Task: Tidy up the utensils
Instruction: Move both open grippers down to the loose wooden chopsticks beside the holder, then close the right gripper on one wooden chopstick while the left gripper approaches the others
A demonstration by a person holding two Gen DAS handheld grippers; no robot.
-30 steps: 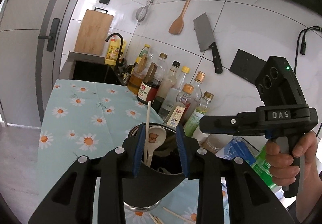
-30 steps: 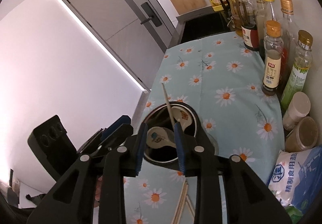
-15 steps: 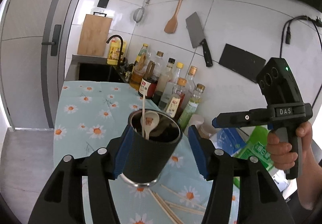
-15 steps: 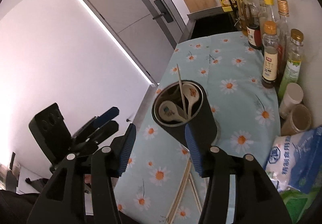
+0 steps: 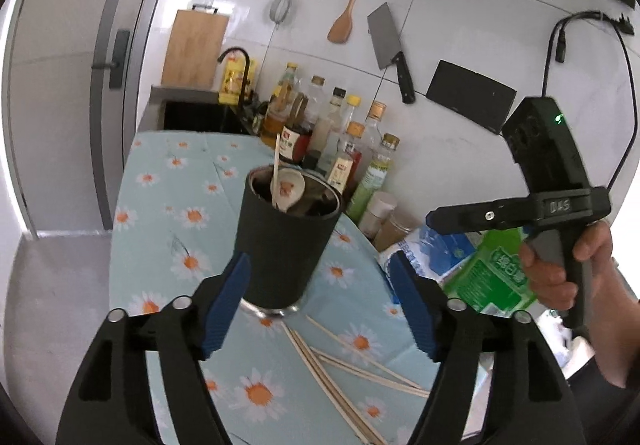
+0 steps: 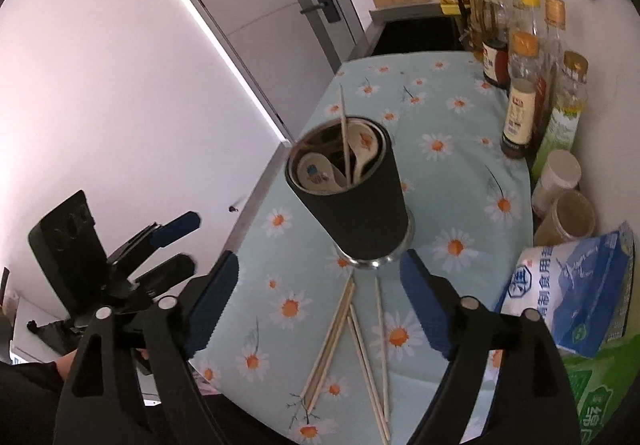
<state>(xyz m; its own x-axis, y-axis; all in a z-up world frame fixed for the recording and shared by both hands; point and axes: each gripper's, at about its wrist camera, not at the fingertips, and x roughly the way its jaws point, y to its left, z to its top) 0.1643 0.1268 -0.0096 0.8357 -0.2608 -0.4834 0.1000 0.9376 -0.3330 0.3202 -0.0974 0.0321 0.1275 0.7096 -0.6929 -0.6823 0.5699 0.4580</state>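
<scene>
A: Utensil holder (image 5: 286, 245) stands upright on the surface (image 6: 448, 133), ahead of both sets of jaws and between neither. One chopstick (image 6: 344, 133) and two spoons (image 6: 320, 171) are in it.

B: Jaws?

A: Left gripper (image 5: 320, 309) released, jaws have just been opening, nothing between them; the holder's base is just past the tips. Right gripper (image 6: 318, 305) same: spread wide, just opened, empty.

B: Why wide?

A: Likely both let go once the holder and chopstick were set, and are freed for the next pick.

B: What's left?

A: Loose chopsticks (image 6: 362, 341) lie flat on the surface, below the right jaws, near the holder's foot. My guess: those go in next. They're thin and flat, so a tricky pinch.
</scene>
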